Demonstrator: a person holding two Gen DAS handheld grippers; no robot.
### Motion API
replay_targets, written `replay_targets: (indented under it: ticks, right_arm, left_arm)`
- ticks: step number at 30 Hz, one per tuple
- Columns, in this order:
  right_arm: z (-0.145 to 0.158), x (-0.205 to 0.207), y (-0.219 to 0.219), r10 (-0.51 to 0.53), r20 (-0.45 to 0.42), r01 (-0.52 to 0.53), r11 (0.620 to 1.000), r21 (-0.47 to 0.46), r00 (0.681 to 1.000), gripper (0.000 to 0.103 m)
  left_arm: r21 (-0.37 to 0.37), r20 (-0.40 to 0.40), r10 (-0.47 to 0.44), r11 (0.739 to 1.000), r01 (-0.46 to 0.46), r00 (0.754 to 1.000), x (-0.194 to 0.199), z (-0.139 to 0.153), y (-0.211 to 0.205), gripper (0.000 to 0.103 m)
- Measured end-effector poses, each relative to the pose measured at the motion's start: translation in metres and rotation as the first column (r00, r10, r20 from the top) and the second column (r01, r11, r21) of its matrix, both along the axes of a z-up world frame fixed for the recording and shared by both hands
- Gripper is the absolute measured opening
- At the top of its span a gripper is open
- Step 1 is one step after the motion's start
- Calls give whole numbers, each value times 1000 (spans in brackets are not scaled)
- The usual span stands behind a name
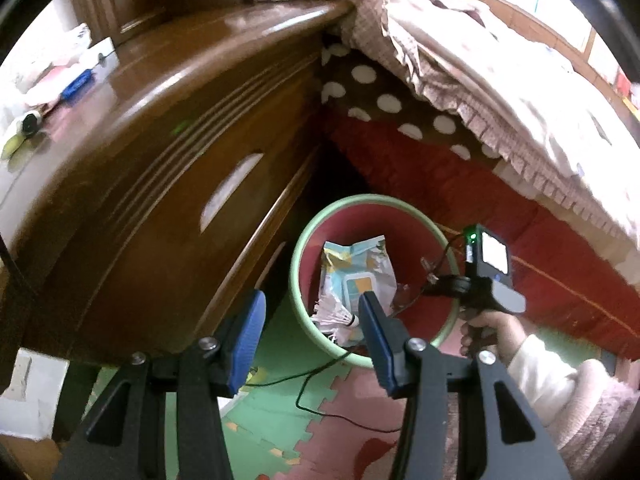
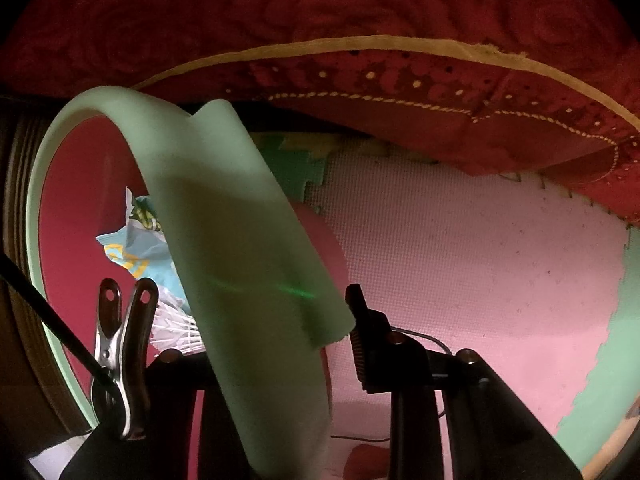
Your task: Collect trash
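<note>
A round trash bin (image 1: 372, 200) with a pale green rim and red inside stands on the floor between a wooden cabinet and the bed. In it lie a crumpled light-blue wrapper (image 1: 356, 268) and a white feather shuttlecock (image 1: 336, 316). My left gripper (image 1: 311, 298) hovers over the bin's near-left edge, its blue pads apart with nothing between them. In the right wrist view the bin's green rim (image 2: 224, 208) runs between the fingers of my right gripper (image 2: 276, 308), which is shut on it. The right fingertip (image 2: 356, 304) shows; the other is hidden behind the rim. The wrapper (image 2: 136, 252) shows inside.
A brown wooden cabinet (image 1: 160, 160) rises close on the left, with small items on top. The bed's red cover (image 1: 460, 200) and pink quilt (image 1: 520, 100) overhang on the right. Green and pink foam mats (image 1: 280, 412) cover the floor, crossed by a black cable (image 1: 320, 372). A person's hand (image 1: 492, 328) holds the right gripper.
</note>
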State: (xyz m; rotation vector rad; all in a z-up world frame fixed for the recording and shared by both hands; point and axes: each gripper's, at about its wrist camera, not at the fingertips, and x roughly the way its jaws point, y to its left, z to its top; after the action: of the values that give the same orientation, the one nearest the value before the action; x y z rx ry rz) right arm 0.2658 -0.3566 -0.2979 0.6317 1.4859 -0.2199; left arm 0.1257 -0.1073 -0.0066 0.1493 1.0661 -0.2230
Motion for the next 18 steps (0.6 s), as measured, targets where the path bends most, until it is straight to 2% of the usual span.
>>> replay_targets:
  ticks: [5, 10, 14, 18]
  right_arm:
    - [-3, 0, 1, -12, -37, 12, 1000, -8, 999, 28]
    - [-5, 7, 8, -4, -59, 1, 999, -52, 998, 28]
    - [-8, 2, 6, -49, -90, 44, 997, -58, 995, 28]
    - [-8, -2, 1, -41, -66, 37, 997, -70, 997, 28]
  left_arm:
    - [19, 12, 40, 999, -40, 999, -8, 20, 9, 57]
    - [4, 43, 38, 999, -39, 998, -22, 39, 21, 62]
    - [1, 47, 14, 1000, -14, 999, -34, 42, 38, 62]
    - [24, 76, 16, 1000, -18, 997, -50, 41, 64, 63]
